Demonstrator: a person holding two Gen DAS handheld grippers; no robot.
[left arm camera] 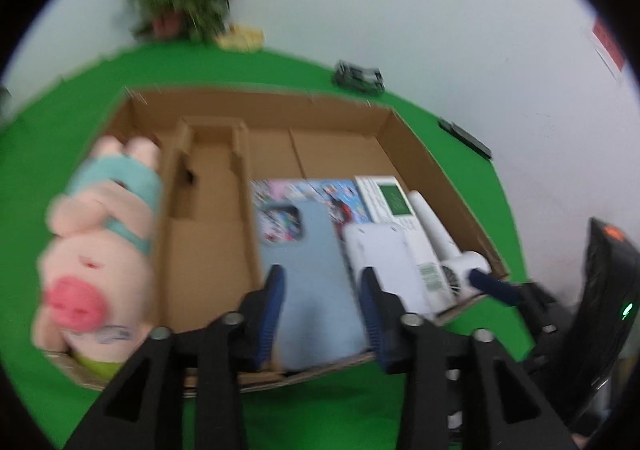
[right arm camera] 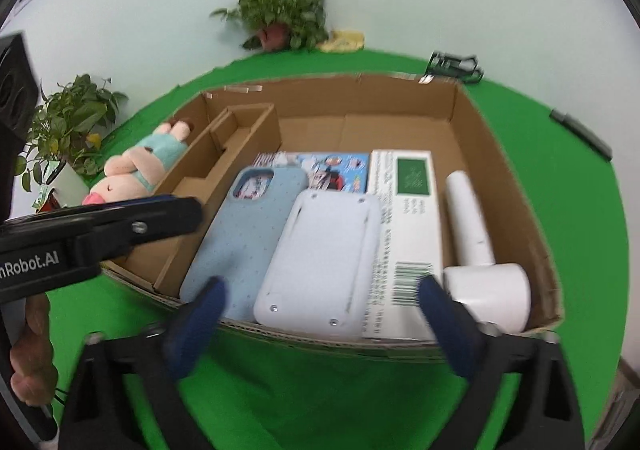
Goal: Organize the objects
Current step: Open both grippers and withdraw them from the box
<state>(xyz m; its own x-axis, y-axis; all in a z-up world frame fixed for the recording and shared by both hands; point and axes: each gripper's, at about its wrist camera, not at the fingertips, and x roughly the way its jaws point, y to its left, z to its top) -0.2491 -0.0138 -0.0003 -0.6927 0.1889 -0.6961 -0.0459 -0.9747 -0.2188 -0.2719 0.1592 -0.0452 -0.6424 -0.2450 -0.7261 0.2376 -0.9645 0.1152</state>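
Across the lower middle of the left wrist view, the left gripper [left arm camera: 322, 314] straddles the blue phone case [left arm camera: 310, 270] inside the cardboard box [left arm camera: 256, 101], jaws spread, apparently not pinching. At bottom centre of the right view, the right gripper [right arm camera: 320, 326] hangs wide open before the white case [right arm camera: 320, 262]. I'd say centre the pads on the case edges before squeezing, so it won't skew.

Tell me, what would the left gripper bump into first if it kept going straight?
Probably the blue phone case. The left gripper is open, and the case lies right between its fingers, inside the cardboard box. The picture is blurry, so depth is uncertain.
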